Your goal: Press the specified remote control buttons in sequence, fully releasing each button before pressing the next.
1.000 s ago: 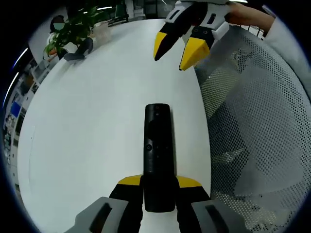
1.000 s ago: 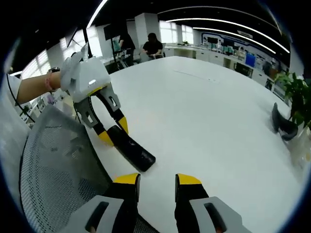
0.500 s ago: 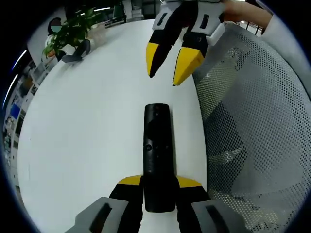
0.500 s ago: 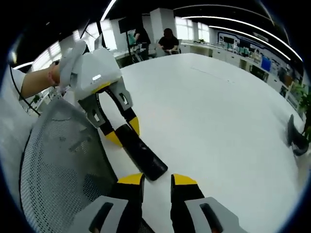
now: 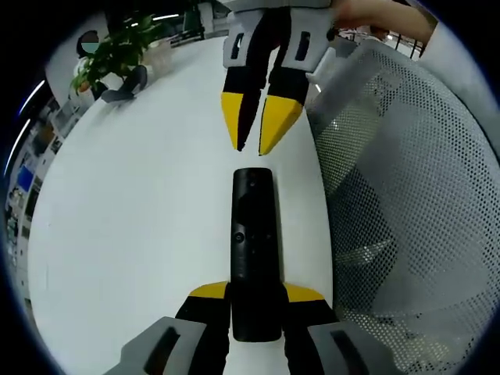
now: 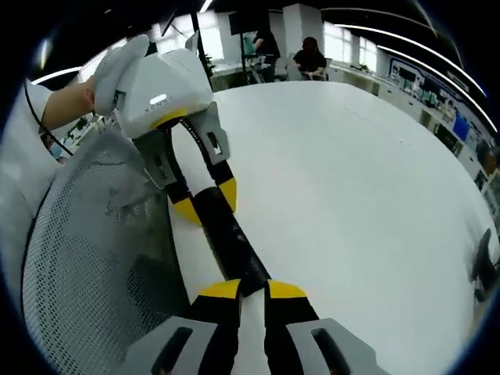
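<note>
Black remote [image 5: 254,250] lies lengthwise on the white table [image 5: 141,203], near end pinched between left gripper [image 5: 255,295] jaws, while right gripper [image 5: 258,144], jaws nearly closed and empty, hovers just past its far end beside a mesh chair [image 5: 406,203].
</note>
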A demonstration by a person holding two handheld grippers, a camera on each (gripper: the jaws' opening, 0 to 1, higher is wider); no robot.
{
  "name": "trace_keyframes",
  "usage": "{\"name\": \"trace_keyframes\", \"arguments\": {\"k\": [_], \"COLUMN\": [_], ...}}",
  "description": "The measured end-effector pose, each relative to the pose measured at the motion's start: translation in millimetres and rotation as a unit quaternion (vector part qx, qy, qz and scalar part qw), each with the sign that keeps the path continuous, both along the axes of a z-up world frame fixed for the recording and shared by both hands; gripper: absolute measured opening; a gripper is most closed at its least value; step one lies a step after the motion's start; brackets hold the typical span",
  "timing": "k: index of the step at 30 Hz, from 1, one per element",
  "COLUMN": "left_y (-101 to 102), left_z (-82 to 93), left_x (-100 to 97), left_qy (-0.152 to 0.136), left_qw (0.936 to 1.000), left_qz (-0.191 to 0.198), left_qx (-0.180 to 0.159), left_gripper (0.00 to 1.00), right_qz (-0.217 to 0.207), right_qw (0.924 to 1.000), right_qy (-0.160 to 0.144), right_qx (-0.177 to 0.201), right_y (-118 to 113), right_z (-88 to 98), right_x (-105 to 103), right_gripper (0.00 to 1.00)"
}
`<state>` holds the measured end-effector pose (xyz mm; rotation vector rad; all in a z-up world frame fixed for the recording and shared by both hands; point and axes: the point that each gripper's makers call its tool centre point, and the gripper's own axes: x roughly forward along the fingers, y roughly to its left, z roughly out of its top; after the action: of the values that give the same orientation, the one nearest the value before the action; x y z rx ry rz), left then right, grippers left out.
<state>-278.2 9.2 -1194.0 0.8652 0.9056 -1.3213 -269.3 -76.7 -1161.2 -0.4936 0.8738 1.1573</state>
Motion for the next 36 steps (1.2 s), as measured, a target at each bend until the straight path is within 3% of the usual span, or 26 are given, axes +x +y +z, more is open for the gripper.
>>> {"name": "trace_keyframes", "arguments": {"k": [9,17,28,33,36], "left_y": [-0.2,-0.7,-0.7,-0.6,-0.7], "left_z": [0.0,-0.1,0.0,-0.1,-0.1], "left_x": [0.1,-0.4,-0.6,-0.9,-1.0], "left_qy": [-0.001,0.000,0.004,0.003,0.005], "left_qw": [0.9999,0.9997,0.9993,0.9991,0.9990], "left_qz": [-0.011,-0.026,-0.036,-0.042,-0.044], "left_qx": [-0.006,-0.005,-0.007,-0.008,-0.008], "left_gripper": [0.24,0.24,0.24,0.24,0.24], "right_qz": [0.052,0.100,0.131,0.157,0.146], "right_qw": [0.9982,0.9932,0.9876,0.9792,0.9793], "right_qy": [-0.016,-0.026,-0.029,-0.043,-0.025], "right_qx": [-0.027,-0.055,-0.082,-0.122,-0.138], "right_y": [1.0,5.9,7.7,7.6,9.0], "right_z": [-8.2,-14.4,-19.7,-21.1,-22.4], "right_x": [-3.9,-6.5,-8.3,-7.9,-6.5], "right_gripper": [0.00,0.00,0.00,0.00,0.00]}}
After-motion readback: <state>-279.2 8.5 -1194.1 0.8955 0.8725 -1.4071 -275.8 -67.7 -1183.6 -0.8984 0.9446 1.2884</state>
